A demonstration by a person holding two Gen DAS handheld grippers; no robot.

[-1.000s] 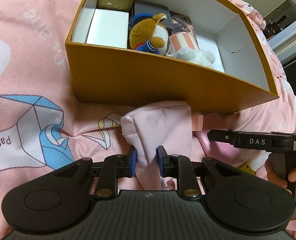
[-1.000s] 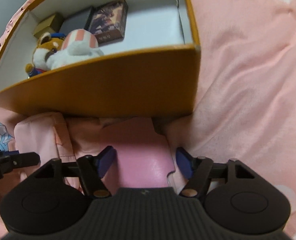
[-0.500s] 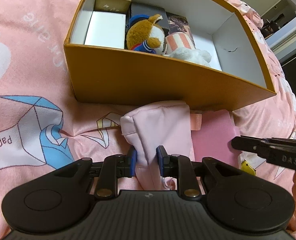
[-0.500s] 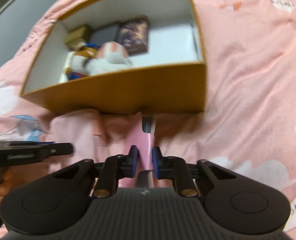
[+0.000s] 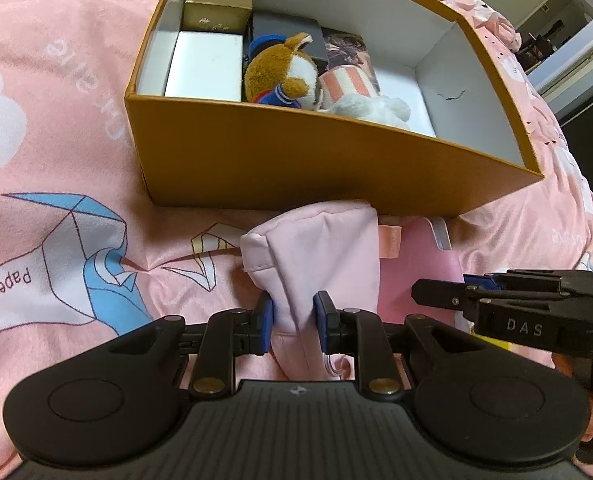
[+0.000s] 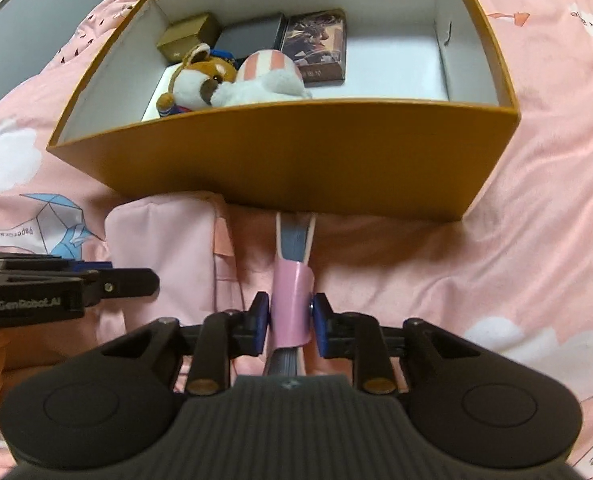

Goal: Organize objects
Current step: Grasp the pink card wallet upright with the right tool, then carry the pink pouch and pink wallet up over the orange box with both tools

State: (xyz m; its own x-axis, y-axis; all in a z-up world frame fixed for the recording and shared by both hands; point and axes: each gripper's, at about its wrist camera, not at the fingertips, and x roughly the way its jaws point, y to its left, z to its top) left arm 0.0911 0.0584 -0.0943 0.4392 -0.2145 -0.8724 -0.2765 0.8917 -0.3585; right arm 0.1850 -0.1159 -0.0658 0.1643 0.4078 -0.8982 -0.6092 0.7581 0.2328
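Two hand-held grippers [image 5: 292,322] [image 6: 290,322], both clamped.

You're looking at a mustard-orange box [image 5: 280,160] with a white inside, sitting in the upper middle on pink bedding [image 5: 56,120] showing white clouds and blue origami birds. A pale pink pouch [image 5: 320,256] is lying below it, blue pads [image 5: 265,326] pinching.

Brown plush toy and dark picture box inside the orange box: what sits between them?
A pink-striped white plush sits between the brown plush toy and the dark picture box, clearest in the right wrist view.
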